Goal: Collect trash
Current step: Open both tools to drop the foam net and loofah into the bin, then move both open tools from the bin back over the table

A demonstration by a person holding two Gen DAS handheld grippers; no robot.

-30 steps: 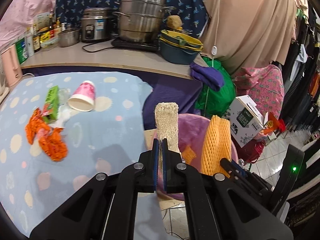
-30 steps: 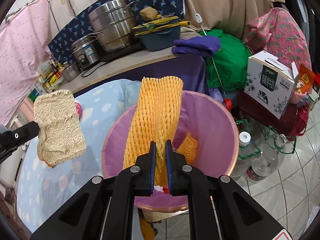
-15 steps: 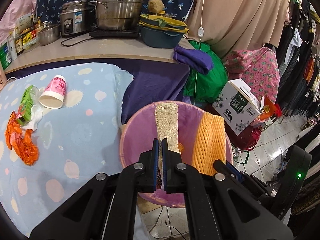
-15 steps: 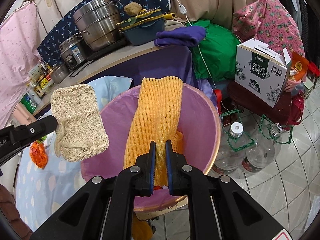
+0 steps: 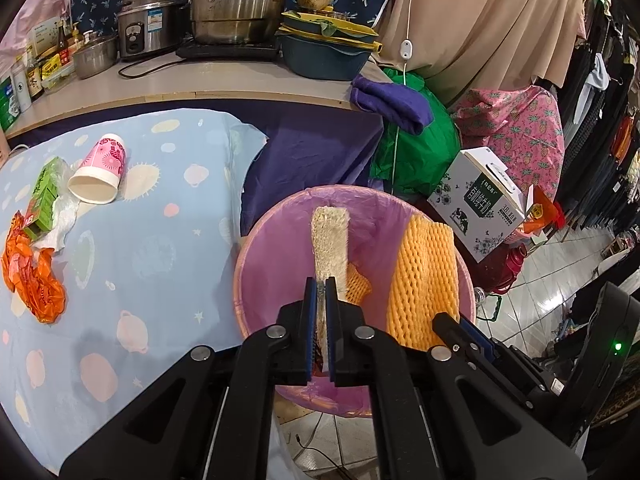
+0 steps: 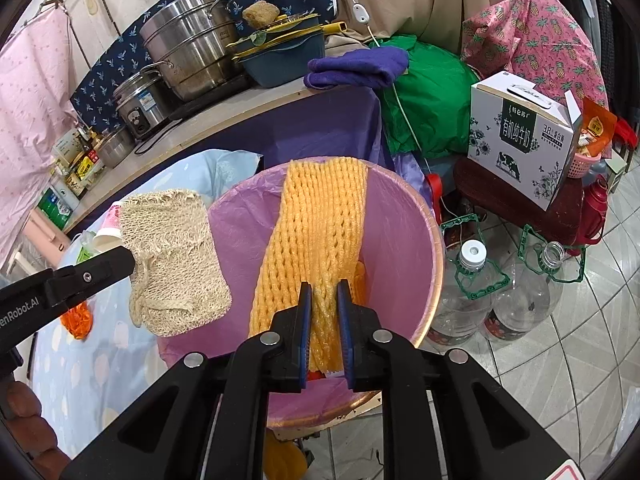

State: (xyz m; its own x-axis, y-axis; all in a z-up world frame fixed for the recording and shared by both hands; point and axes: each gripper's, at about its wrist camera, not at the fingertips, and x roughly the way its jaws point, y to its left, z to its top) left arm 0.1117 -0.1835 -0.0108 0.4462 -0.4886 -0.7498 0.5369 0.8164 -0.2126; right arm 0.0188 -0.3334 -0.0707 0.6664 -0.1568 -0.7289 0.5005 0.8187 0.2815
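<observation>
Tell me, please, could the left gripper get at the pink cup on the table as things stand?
Probably not yet. The left gripper is shut on the loofah over the bin. The cup lies unobstructed on the table, so after a drop, likely yes.

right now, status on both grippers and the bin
Left gripper shut on loofah. Right gripper shut on foam net. Both over bin. Nothing blocking the drop.

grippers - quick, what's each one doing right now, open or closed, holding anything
Left gripper: shut on the beige loofah pad, above the pink-lined bin.
Right gripper: jaws slightly parted, orange foam net between them above the bin.
</observation>
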